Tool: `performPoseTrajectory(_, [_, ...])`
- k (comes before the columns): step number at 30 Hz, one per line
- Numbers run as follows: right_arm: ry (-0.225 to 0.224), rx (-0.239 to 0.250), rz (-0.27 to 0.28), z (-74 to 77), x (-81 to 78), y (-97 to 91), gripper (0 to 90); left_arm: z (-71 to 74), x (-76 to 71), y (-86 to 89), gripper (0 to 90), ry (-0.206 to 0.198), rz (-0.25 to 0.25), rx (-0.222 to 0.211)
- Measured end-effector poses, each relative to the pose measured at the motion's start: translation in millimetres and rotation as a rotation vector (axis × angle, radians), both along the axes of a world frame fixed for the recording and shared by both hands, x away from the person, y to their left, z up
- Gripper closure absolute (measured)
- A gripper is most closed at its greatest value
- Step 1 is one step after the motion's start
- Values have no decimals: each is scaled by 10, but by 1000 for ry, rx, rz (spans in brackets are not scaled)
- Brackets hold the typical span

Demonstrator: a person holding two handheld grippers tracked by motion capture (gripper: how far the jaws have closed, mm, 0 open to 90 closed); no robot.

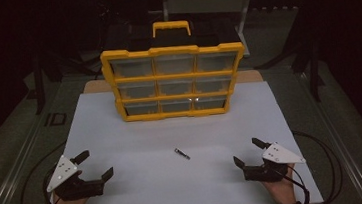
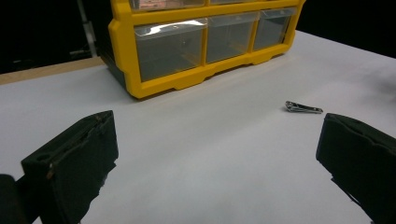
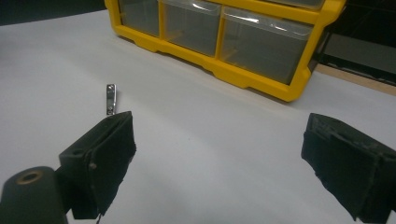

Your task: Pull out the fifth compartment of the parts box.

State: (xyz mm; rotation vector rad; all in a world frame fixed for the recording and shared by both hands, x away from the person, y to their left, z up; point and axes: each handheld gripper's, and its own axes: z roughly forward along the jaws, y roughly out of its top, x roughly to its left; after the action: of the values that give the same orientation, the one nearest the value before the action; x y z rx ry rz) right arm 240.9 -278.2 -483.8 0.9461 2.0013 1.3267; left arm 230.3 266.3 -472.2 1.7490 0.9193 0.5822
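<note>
The left tool rests low at the near left of the white bench, its jaws spread wide with nothing between them. The right tool sits opposite at the near right, jaws spread just as wide and likewise empty. Each is held by a hand coming in from the near edge, and each carries a grey three-cornered plate on top.

A small metal nail clipper lies flat on the bench between the two tools, slightly ahead of both and touching neither. From the left tool's own camera, the nail clipper lies ahead and to the right, just beyond the tip of the right-hand jaw. From the right tool's own camera, the nail clipper lies ahead and to the left, just past the tip of the left-hand jaw.

Farther ahead of both tools stands a yellow organizer case with clear drawers in three rows and a yellow handle on top. It is upright, well beyond the clipper, with its drawers facing the tools.
</note>
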Motion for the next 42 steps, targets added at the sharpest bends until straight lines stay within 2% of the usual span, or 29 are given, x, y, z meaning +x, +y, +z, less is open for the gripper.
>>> performPoseTrajectory(3, [15, 0, 4, -4, 4, 15, 88, -1, -5, 0, 0, -3, 4, 0])
performPoseTrajectory(7, [7, -6, 3, 5, -4, 31, 87, -15, -3, -14, 0, 2, 9, 8])
performPoseTrajectory(15, [22, 0, -13, 26, 22, 79, 88, -27, 9, -33, 0, 9, 17, 15])
performPoseTrajectory(23, [44, -64, -10, 116, 84, 201, 88, -28, 13, -59, 0, 12, 22, 19])
performPoseTrajectory(35, [63, -92, -19, 226, 183, 343, 89, -52, 35, -82, 0, 33, 26, 29])
performPoseTrajectory(42, [67, -110, -10, 266, 245, 428, 89, -54, 33, -81, 0, 30, 35, 40])
